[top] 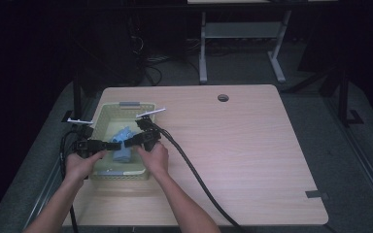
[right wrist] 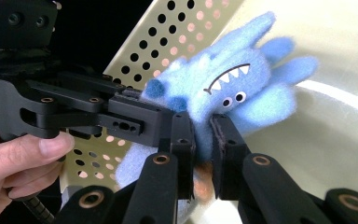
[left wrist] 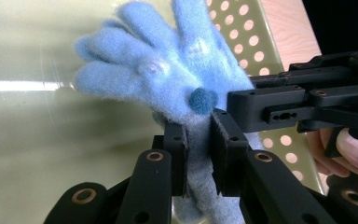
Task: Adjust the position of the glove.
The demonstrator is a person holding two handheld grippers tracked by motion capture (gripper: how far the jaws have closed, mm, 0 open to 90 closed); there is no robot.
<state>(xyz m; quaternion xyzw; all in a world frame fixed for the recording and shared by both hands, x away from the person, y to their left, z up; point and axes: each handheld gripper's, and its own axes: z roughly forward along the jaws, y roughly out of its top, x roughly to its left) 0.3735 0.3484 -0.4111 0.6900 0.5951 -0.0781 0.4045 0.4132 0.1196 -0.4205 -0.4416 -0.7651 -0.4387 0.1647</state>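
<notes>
both grippers, left [top: 110, 144] and right [top: 126, 142], work inside the basket [top: 108, 108], jaws close together on the glove [top: 123, 145]. its perforated walls hem them in at the sides and far end. the table [top: 243, 145] to the right lies open, crossed near the basket by a cable [top: 194, 172].

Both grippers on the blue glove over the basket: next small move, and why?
Probably a short, level lift with both hands. The left gripper and right gripper are each shut on the blue glove, which hangs inside the perforated yellow basket. Raising them together should clear the wall without stretching the fleece.
</notes>
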